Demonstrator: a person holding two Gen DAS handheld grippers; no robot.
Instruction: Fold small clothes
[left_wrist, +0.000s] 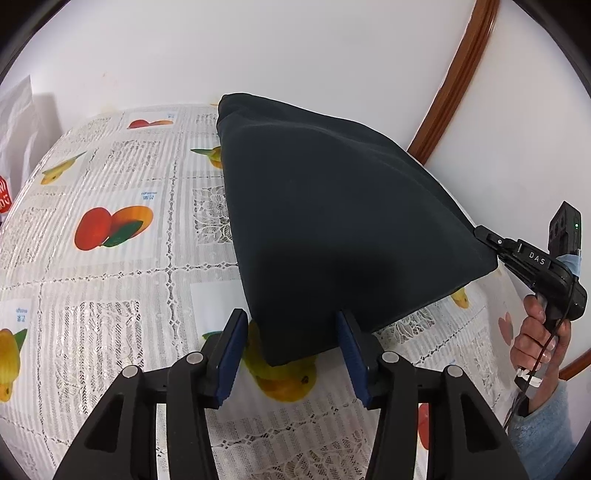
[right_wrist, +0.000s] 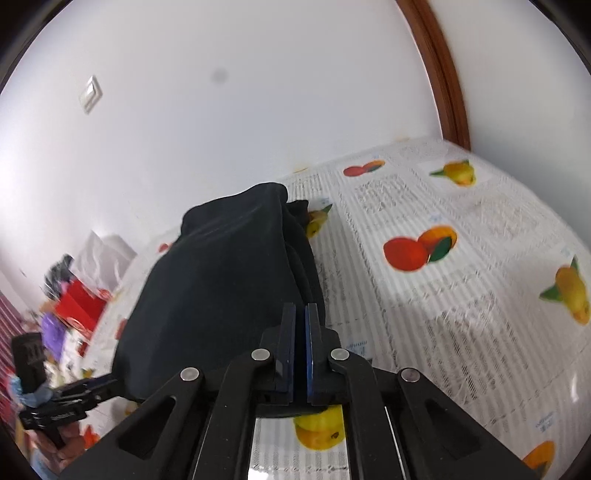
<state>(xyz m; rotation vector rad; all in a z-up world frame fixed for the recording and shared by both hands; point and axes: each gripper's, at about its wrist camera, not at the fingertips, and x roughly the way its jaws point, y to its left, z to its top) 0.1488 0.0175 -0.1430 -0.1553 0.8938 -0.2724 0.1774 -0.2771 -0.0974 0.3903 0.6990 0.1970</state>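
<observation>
A dark navy garment (left_wrist: 332, 206) hangs stretched above the table with the fruit-print cloth (left_wrist: 110, 229). In the left wrist view my left gripper (left_wrist: 291, 332) is open, its blue pads either side of the garment's lower corner without closing on it. My right gripper (left_wrist: 491, 242) shows at the right in that view, shut on the garment's right corner and holding it up. In the right wrist view my right gripper (right_wrist: 300, 314) is shut on the dark garment (right_wrist: 221, 273), which drapes away to the left. The left gripper (right_wrist: 110, 384) shows at the lower left edge of the cloth.
A white wall stands behind the table, with a brown wooden frame (left_wrist: 454, 81) at the right. A white bag (left_wrist: 18, 122) stands at the table's far left. A red box (right_wrist: 79, 306) and mixed clutter sit beyond the table's left end.
</observation>
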